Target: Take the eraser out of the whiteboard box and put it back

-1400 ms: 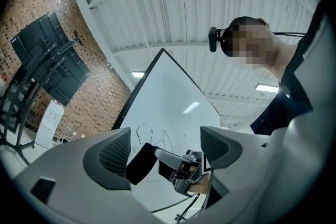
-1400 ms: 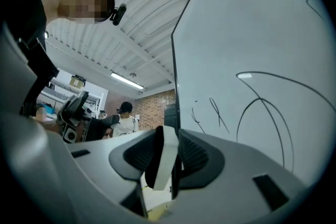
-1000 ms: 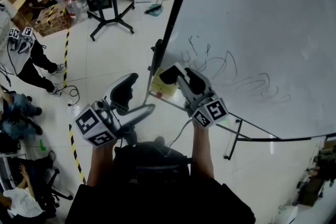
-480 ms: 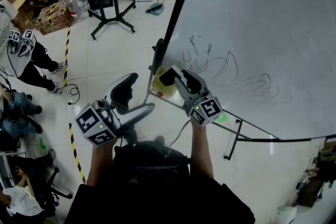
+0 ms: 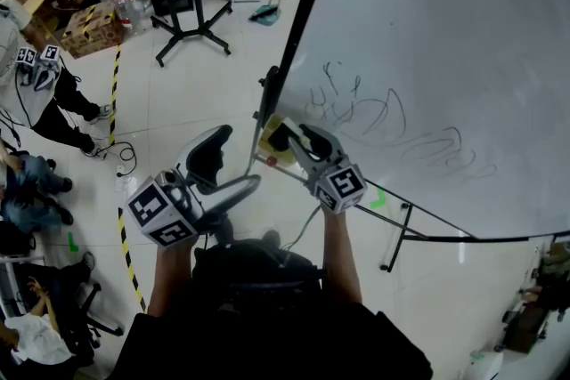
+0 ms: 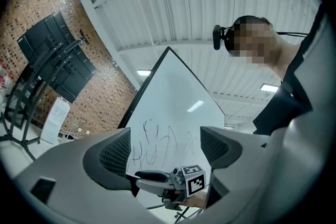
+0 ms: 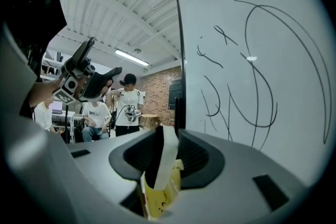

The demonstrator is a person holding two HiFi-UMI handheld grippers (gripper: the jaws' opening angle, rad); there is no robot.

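— Where is the thin white eraser with the dark face (image 7: 165, 157) sitting?

— It is standing on edge between the jaws of the right gripper (image 5: 296, 138), which are pressing on its two flat sides. Its lower end is reaching down to the open top of the yellow whiteboard box (image 7: 159, 200) just beneath the jaws.

— How is that arm lying?

— The forearm is stretching forward to the lower left corner of the scribbled white whiteboard (image 5: 445, 31), with the gripper pointing roughly level.

— And the other one?

— The left gripper (image 5: 233, 160) is hanging back near the body, tilting slightly upward at the board. Its jaws are standing wide apart and gripping nothing.
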